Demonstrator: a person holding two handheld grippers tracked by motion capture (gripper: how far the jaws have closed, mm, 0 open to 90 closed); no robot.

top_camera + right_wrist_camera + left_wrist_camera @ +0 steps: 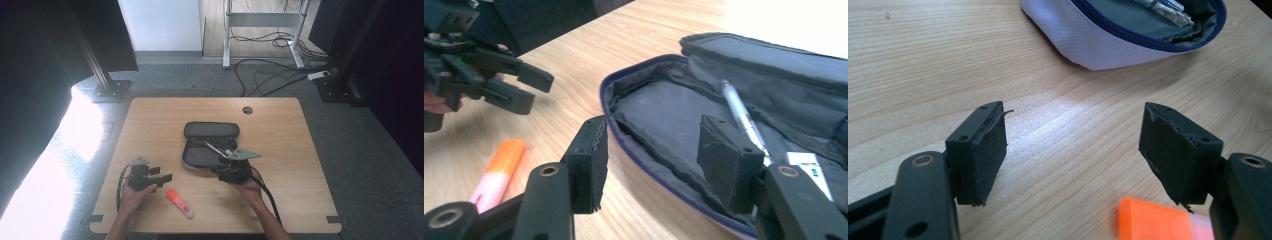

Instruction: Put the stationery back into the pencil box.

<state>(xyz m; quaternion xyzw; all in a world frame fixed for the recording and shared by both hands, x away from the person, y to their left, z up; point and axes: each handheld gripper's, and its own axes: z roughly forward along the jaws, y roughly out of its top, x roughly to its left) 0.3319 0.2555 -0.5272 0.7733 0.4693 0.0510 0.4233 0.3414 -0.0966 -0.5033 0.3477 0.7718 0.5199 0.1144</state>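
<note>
An open grey pencil case [210, 145] with a pale outside and blue zipper lies at the table's middle. A silver pen [741, 115] rests inside it. An orange-capped pink highlighter [180, 202] lies on the wood near the front edge. My left gripper [167, 175] hovers just left of the highlighter, open, with bare wood between its jaws [1075, 130]; the orange cap [1153, 220] sits by its right jaw. My right gripper [222, 167] is open at the case's near rim, its jaws [651, 145] straddling the zipper edge and gripping nothing.
The wooden table [280, 130] has a round cable hole [247, 110] at the back. Beyond it are floor cables [270, 70] and a white desk frame [260, 30]. Black stands flank the table at both back corners.
</note>
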